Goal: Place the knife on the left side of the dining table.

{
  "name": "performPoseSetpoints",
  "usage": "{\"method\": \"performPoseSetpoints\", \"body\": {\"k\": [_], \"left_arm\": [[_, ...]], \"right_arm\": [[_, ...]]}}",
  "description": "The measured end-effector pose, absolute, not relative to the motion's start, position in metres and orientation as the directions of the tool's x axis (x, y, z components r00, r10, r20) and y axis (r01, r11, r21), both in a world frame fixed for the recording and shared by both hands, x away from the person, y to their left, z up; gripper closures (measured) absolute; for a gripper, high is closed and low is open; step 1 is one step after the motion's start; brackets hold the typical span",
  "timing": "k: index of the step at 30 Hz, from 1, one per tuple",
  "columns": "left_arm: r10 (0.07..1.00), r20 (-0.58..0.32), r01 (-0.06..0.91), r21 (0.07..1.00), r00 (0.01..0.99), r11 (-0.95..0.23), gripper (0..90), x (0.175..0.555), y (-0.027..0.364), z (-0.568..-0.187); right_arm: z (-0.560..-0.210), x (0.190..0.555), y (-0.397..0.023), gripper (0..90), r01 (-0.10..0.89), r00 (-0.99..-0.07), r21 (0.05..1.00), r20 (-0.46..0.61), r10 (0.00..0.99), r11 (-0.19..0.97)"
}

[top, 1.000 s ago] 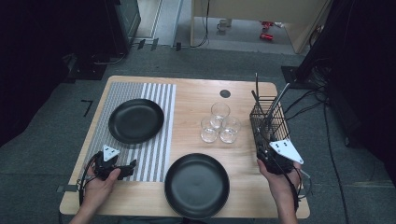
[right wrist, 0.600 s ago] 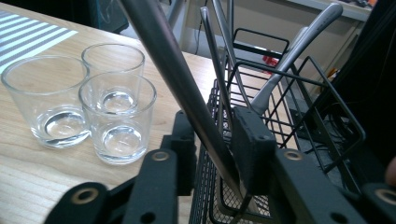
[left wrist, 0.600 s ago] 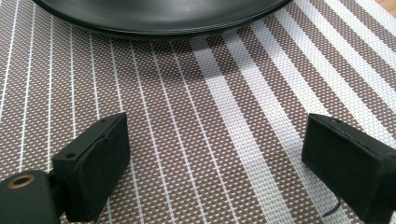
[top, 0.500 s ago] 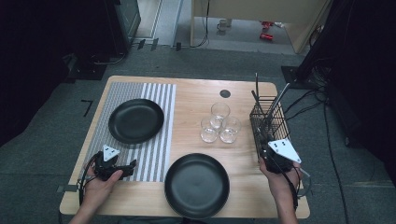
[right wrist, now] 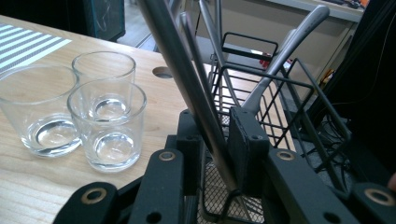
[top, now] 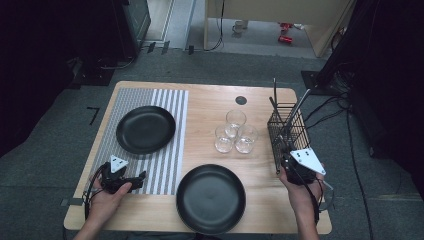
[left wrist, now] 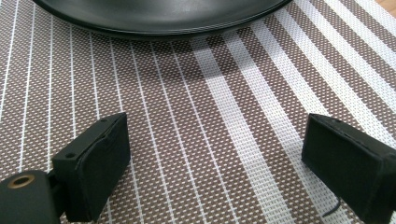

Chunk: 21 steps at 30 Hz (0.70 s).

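Gripping utensil handle in right gripper, leaning upright

My right gripper sits hard against the near wall of the wire basket, jaws closed on a metal utensil handle. More handles lean out of the basket above it, crowding any straight lift. To the left, three glasses stand bunched close together, touching or nearly so, near the basket with a strip of bare wood between. Nearer me, the front black plate takes up the middle of the table edge. My left gripper rests on the striped mat, jaws wide with nothing between them; the far black plate blocks the way just ahead, and open mat lies on either side.
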<state>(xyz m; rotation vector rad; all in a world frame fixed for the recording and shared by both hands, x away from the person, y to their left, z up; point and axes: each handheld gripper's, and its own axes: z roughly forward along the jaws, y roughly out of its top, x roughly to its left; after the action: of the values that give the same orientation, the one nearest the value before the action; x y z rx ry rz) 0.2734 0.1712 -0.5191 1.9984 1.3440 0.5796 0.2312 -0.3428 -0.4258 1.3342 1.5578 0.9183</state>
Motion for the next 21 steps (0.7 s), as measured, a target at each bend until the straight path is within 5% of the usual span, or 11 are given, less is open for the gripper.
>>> {"method": "performPoseSetpoints", "body": {"k": [21], "left_arm": [[0.927, 0.003, 0.638, 0.724, 0.376, -0.261, 7.9, 0.273, 0.171, -0.519]], "right_arm": [[-0.412, 0.228, -0.382, 84.5, 0.301, 0.086, 0.951, -0.098, 0.991, 0.068]]}}
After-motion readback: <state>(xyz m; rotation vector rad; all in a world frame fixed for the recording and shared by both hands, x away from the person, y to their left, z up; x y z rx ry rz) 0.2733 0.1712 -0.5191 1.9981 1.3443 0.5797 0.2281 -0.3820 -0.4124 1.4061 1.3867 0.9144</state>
